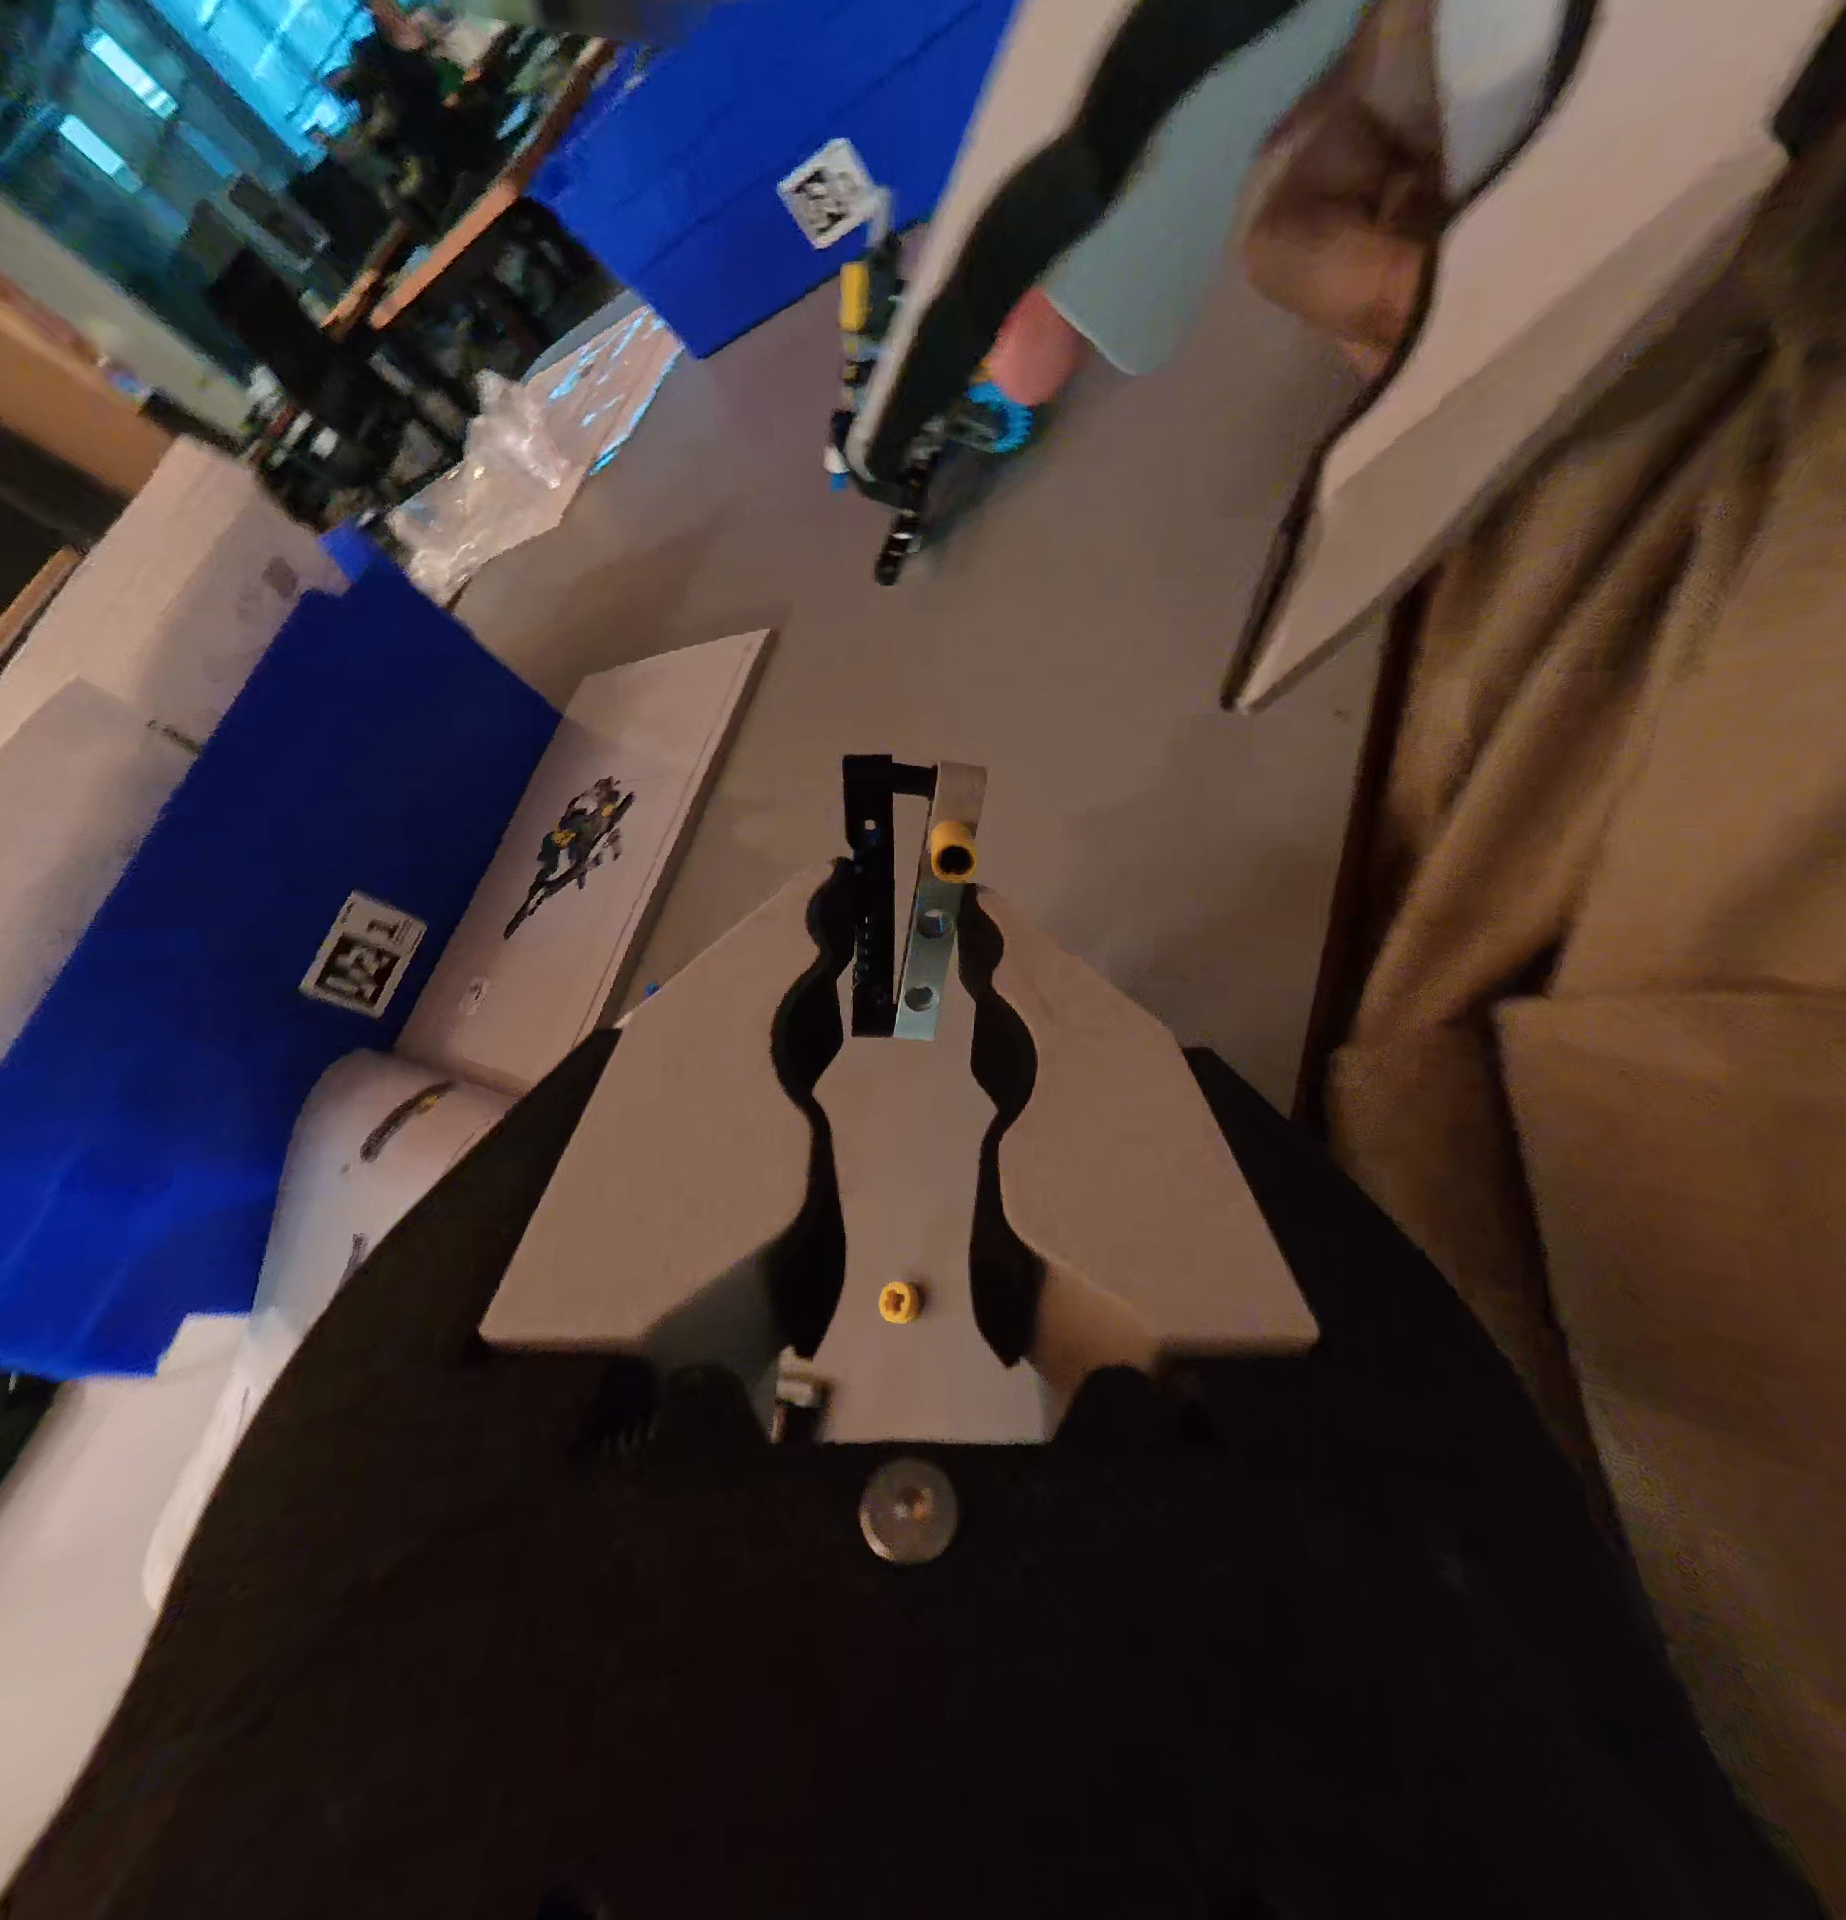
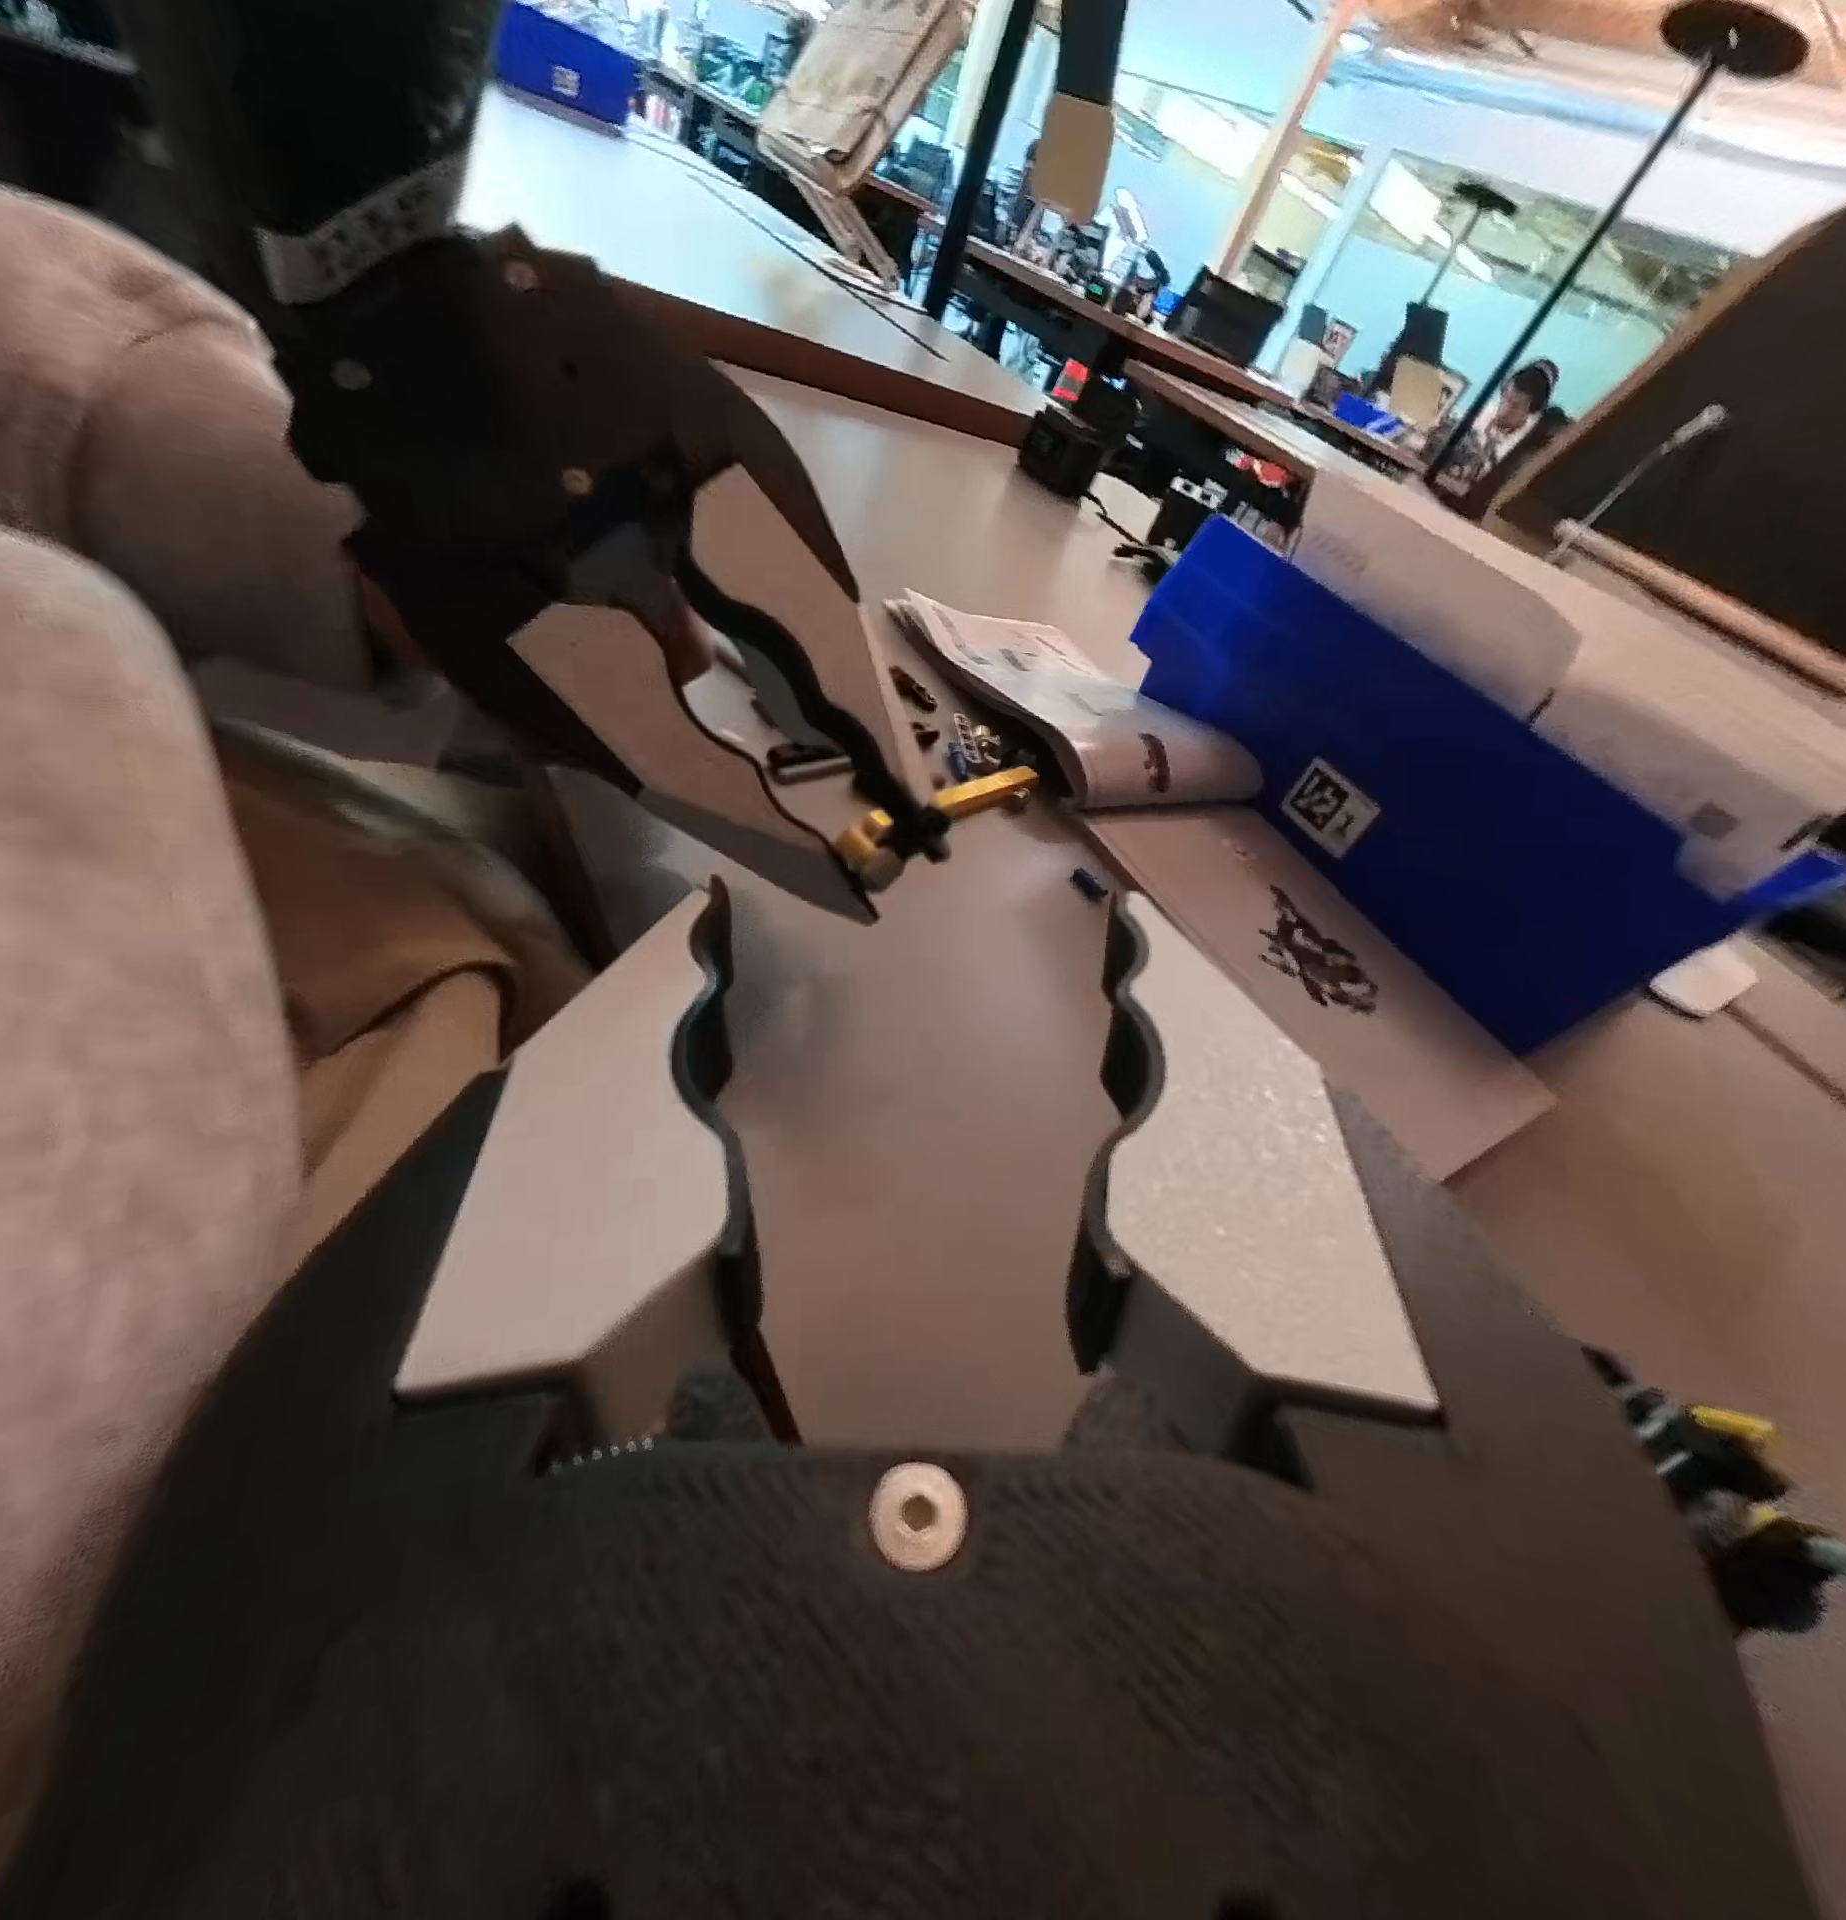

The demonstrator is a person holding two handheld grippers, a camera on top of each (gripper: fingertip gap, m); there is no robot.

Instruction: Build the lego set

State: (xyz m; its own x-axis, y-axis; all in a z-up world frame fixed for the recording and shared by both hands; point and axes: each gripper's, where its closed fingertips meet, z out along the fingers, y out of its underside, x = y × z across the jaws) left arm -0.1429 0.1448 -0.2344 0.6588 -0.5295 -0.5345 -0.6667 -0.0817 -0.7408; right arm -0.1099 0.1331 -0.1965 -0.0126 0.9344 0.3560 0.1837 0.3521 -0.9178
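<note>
My left gripper (image 1: 903, 883) is shut on a small lego assembly (image 1: 914, 904): a black beam and a grey beam side by side, with a yellow pin (image 1: 952, 847) sticking out near the top. It is held above the grey table (image 1: 1106, 727). It also shows in the right wrist view (image 2: 877, 831), just beyond my right gripper (image 2: 919, 914), which is open and empty over the table. A part-built black, yellow and blue model (image 1: 877, 343) lies farther off, and shows at the right edge in the right wrist view (image 2: 1719, 1496).
A small yellow piece (image 1: 900, 1302) lies on the table under the left gripper. Loose pieces and a yellow beam (image 2: 986, 790) lie by an open instruction booklet (image 2: 1054, 686). Blue bins (image 2: 1418, 748) (image 1: 223, 987), a white box (image 1: 597, 831) and clear bags (image 1: 483, 478) stand around. A person's beige sleeve (image 2: 88, 727) is close. My right fingertips sit around 6 centimeters from my left ones.
</note>
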